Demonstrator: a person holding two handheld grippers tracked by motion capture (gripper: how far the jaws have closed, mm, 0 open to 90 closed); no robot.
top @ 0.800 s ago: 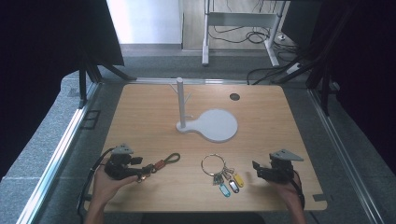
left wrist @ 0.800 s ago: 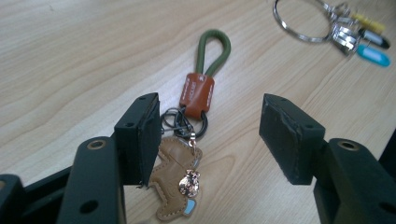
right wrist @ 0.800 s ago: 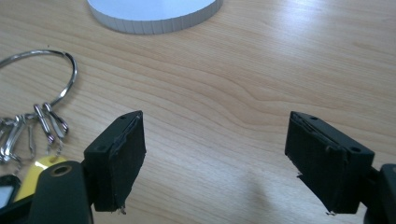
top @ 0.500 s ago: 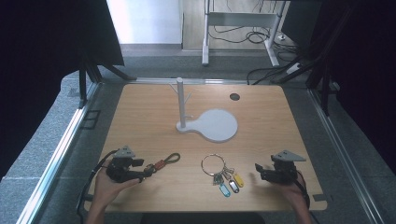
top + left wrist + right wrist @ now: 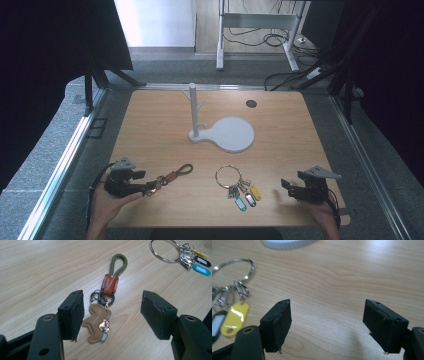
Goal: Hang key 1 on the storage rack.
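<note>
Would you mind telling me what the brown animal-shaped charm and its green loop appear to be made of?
The brown animal-shaped charm looks like matte leather, judging by its stitched edge. The green loop seems a smooth rounded cord, possibly leather or rubber.

High view overhead, forward-down; gripper views close, low, sharing the key ring [image 5: 163,251].
</note>
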